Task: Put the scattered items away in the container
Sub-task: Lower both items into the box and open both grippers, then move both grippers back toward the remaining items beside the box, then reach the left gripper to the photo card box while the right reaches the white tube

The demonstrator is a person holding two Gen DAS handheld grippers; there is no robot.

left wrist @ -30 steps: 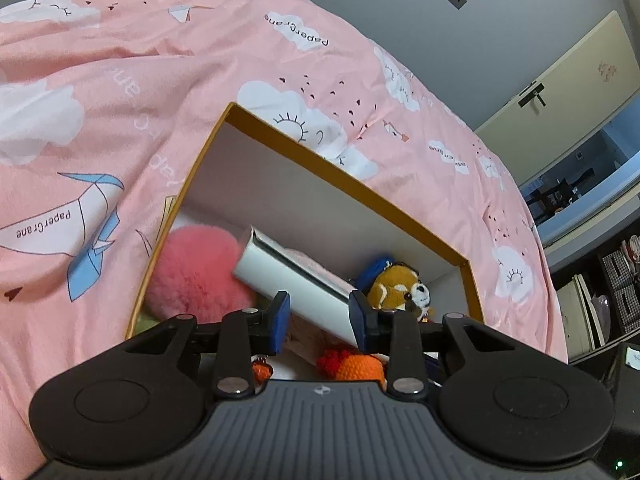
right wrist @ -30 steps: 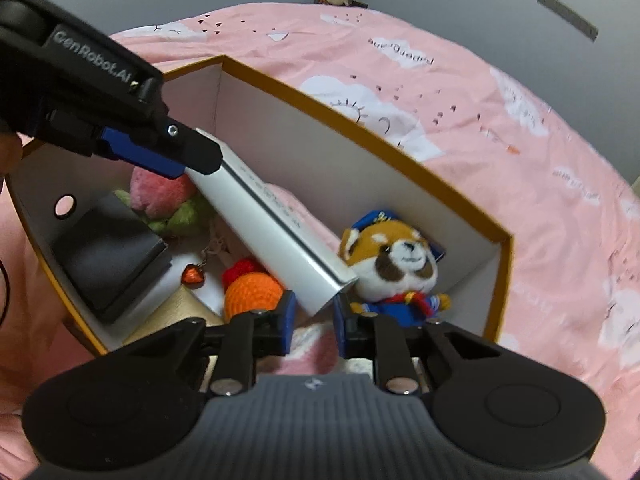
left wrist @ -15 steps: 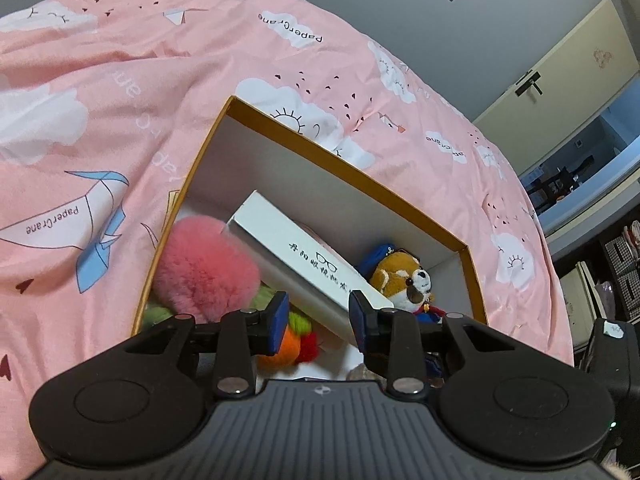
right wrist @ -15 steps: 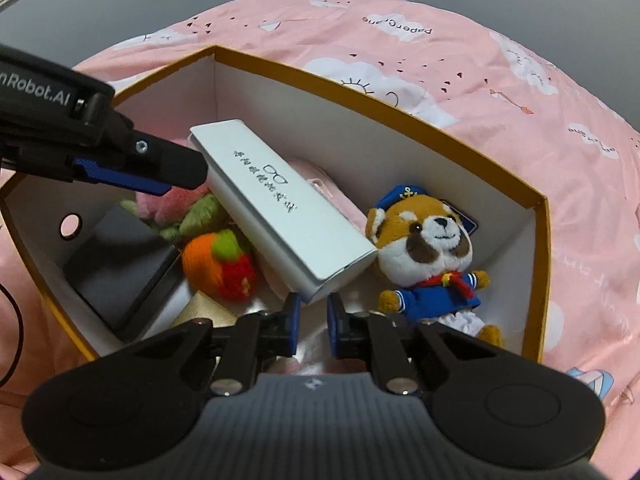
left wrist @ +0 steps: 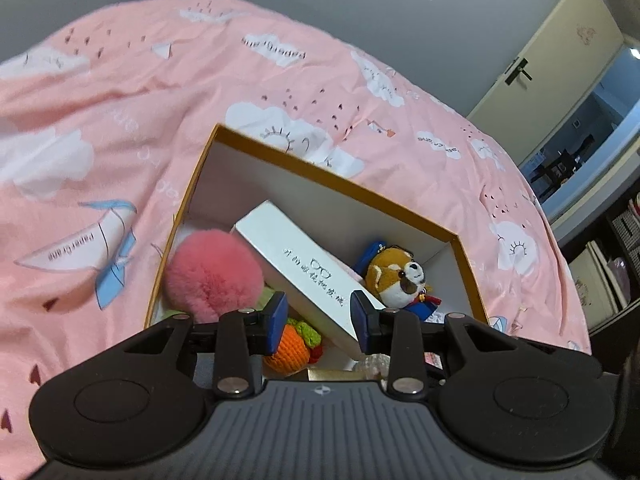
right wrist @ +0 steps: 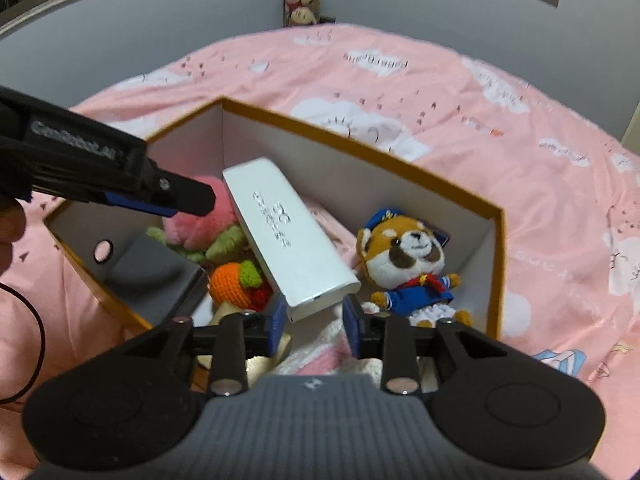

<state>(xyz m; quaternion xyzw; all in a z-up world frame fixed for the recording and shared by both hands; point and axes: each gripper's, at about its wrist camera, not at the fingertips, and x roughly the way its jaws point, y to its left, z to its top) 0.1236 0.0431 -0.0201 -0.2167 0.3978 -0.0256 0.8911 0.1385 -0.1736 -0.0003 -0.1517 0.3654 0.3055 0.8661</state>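
I'm seeing the white glasses case (right wrist: 289,240) lying tilted in the orange-rimmed box (right wrist: 496,272) at frame centre, its lettering blurring, my right tool (right wrist: 315,316) and left tool (left wrist: 319,317) both gaping, gripping nothing.

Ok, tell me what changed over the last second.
The left gripper and right gripper both let go of the white box and drew back, jaws open. The box turned printed side up and now lies slanted inside the container. The red panda plush and pink pompom stayed put.
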